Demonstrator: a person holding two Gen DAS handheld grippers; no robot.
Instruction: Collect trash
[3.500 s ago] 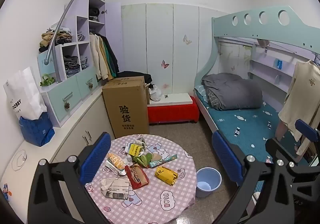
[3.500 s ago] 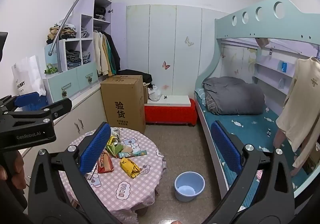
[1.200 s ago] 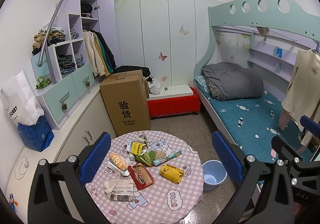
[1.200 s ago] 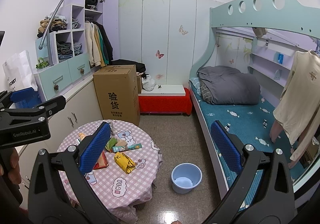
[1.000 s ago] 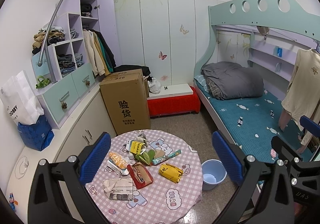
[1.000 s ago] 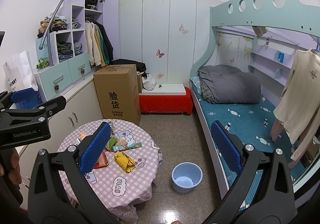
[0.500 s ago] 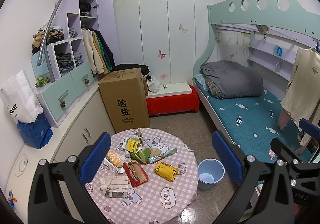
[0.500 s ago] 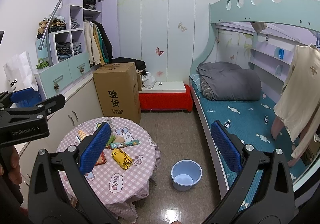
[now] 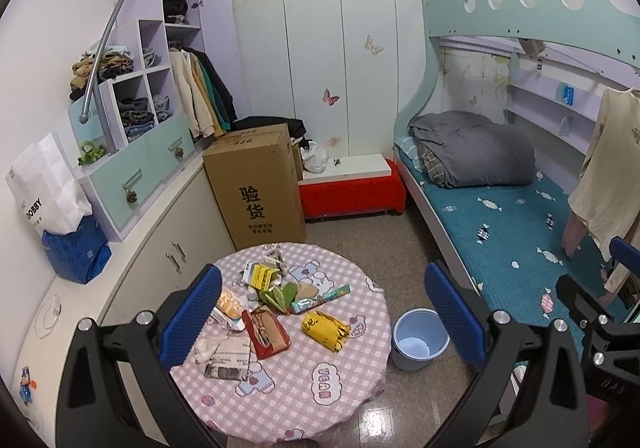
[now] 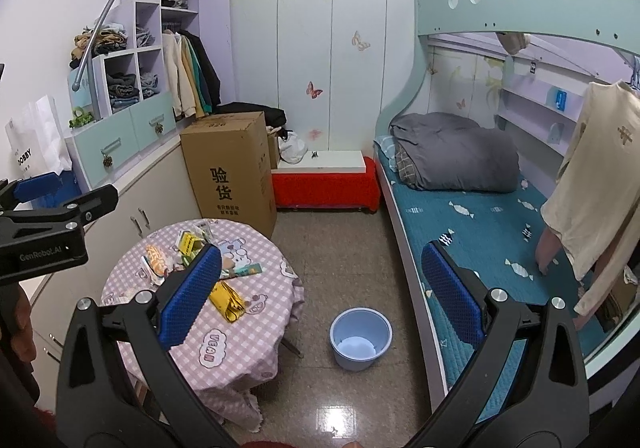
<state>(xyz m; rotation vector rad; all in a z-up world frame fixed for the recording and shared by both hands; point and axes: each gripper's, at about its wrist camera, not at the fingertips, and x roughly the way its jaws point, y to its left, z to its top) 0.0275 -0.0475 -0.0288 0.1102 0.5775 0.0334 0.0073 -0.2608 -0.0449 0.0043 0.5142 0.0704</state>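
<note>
So the landmark here is the round table [image 9: 320,380], covered in a pink-and-white checked cloth with cartoon bear prints. Off to its left on the white counter there's a glossy white paper bag [image 9: 44,183] with "OBBY" readable on it, standing behind a crinkly blue bag [image 9: 76,252]. Just behind the table sits a tall brown cardboard box [image 9: 256,187] with two big printed Chinese characters and "826" on the top flap.

The trash is all piled on the table's left half. Going across: a crumpled newspaper wad [image 9: 224,356], an orange-and-white snack packet [image 9: 230,302], a flat red wrapper [image 9: 266,332], a yellow carton [image 9: 262,275] at the back, some green leaf-shaped bits [image 9: 280,294], a long teal wrapper [image 9: 320,294] and a crumpled shiny yellow packet [image 9: 326,330]. Can't read anything on those.

On the floor just right of the table is one round light-blue plastic bucket [image 9: 418,344], smooth, nothing much in it.

Left gripper [image 9: 320,312] hangs above the table, blue textured pads spread wide, nothing between them. Right gripper [image 10: 320,290] is over the floor right of the table, jaws also wide apart and empty.
</note>
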